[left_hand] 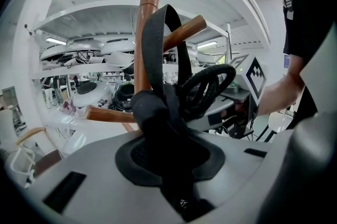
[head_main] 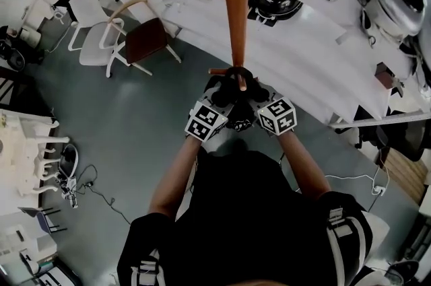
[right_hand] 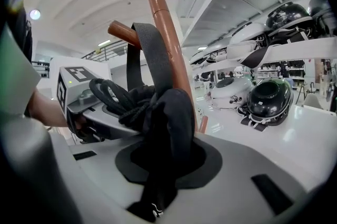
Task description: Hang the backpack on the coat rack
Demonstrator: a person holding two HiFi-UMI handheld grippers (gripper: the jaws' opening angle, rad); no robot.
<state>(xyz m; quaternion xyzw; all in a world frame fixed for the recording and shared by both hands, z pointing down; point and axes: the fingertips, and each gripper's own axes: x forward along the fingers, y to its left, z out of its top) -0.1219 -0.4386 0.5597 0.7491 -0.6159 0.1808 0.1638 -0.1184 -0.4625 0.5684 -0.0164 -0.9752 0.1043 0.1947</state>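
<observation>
Both tools grip the backpack point(right_hand: 171, 107). Left tool point(left_hand: 171, 136) & right tool point(right_hand: 164, 136) sit side by side, jaws narrow, each pinching a black fold of fabric. They're up close to the coat rack point(head_main: 236, 2) pole. From the tools, the pack's strap loop point(left_hand: 157, 38) runs up & over a wooden peg point(left_hand: 184, 30); I see it in both gripper views.

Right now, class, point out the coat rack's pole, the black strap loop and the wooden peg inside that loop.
pole point(head_main: 236, 2): head view, middle of the upright shaft.
strap loop point(left_hand: 152, 49): left gripper view, left side of the webbing.
peg point(left_hand: 194, 26): left gripper view, near its rounded tip.
</observation>
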